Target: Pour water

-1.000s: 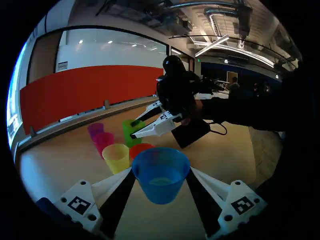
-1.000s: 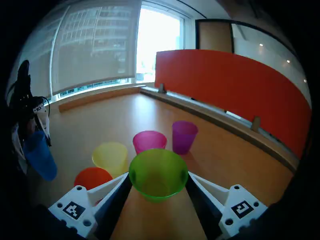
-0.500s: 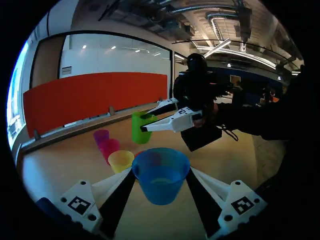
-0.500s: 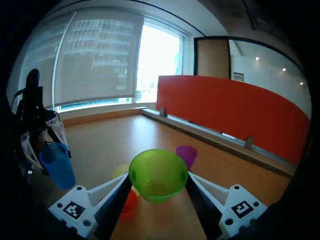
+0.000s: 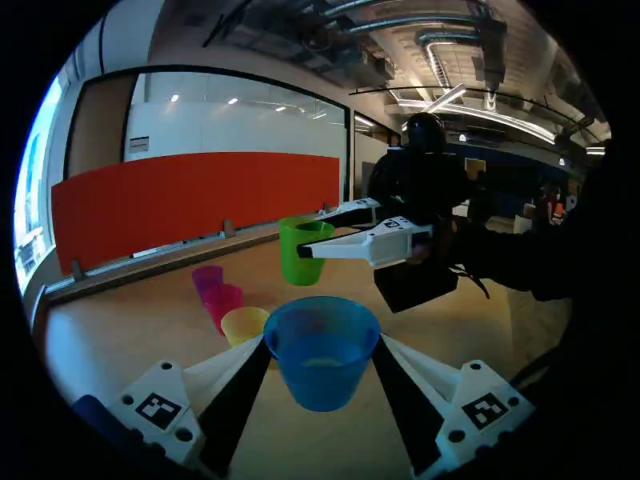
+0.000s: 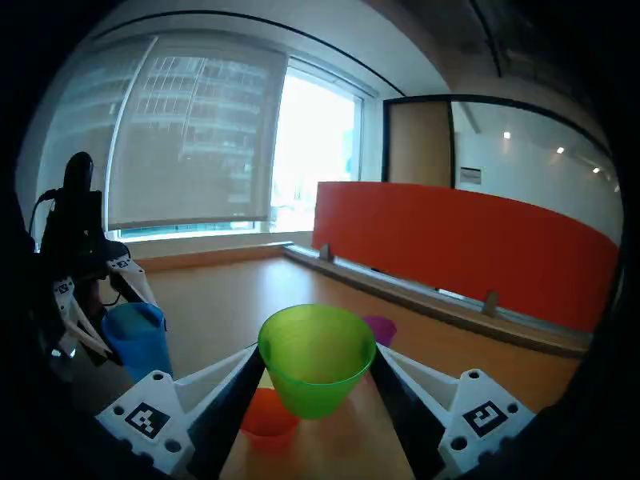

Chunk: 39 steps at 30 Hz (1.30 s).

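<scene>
A long wooden table [image 5: 104, 344] carries everything, and a red partition [image 5: 184, 196] runs along its far edge; a person's dark sleeve [image 5: 520, 260] reaches in from the right of the left gripper view.

The left gripper [image 5: 322, 346] is closed narrowly on a blue cup [image 5: 322, 376], one finger pressing each side, and the cup is upright. The right gripper [image 6: 318, 356] holds a green cup [image 6: 316, 384] the same way, also upright and clear of the table. In the left gripper view the two cups are near each other but apart, the green one higher.

Four smaller cups stand on the table towards the partition edge: yellow [image 5: 244, 322], pink [image 5: 222, 300] and purple [image 5: 207, 278] in a short row, and orange [image 6: 268, 420] just below the green cup in the right gripper view.

The step looks like the approach before pouring; neither cup is tipped. The next move calls for bringing one rim over the other's mouth, then tilting slowly while the receiving cup stays level and steady.

A pale patch low inside the blue cup may be water, but I cannot be sure; whether the green cup holds anything is unclear; the gripper fingers cover the lower sides of both cups; a black block [image 5: 416, 286] under the right gripper is too dark to identify.
</scene>
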### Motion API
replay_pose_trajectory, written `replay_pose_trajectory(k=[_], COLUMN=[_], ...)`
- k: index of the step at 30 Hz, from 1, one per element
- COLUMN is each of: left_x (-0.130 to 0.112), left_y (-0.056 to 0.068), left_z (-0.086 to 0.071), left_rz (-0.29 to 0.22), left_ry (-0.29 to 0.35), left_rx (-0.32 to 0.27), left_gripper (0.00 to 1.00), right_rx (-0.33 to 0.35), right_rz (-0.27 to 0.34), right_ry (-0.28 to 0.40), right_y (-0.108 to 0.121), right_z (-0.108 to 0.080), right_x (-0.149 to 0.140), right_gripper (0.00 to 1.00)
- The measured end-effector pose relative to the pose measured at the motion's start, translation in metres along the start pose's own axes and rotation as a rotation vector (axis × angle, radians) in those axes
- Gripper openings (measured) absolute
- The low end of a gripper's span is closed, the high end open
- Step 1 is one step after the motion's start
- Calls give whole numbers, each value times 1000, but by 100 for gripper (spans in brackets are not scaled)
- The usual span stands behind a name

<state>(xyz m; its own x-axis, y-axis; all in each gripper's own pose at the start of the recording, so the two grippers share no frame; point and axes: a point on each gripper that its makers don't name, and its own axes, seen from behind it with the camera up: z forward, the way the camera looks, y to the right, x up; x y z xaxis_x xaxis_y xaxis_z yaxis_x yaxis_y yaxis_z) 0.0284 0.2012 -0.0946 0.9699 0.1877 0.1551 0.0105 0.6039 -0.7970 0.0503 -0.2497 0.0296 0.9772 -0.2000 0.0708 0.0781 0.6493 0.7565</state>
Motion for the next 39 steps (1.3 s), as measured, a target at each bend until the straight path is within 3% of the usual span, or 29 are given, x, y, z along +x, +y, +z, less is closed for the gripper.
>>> replay_pose_trajectory(k=[19, 33, 39], left_x=[5, 7, 11], left_y=[-3, -11, -15], left_z=[-6, -3, -2], left_rz=[-5, 14, 53], left_ry=[27, 36, 38], left_rx=[22, 39, 48], left_gripper=[85, 85, 85], right_rx=[-42, -30, -11], right_rz=[28, 29, 21], right_ry=[104, 95, 77], right_y=[-21, -30, -41], right_z=[-16, -22, -23], right_x=[23, 13, 5], right_gripper=[92, 92, 93])
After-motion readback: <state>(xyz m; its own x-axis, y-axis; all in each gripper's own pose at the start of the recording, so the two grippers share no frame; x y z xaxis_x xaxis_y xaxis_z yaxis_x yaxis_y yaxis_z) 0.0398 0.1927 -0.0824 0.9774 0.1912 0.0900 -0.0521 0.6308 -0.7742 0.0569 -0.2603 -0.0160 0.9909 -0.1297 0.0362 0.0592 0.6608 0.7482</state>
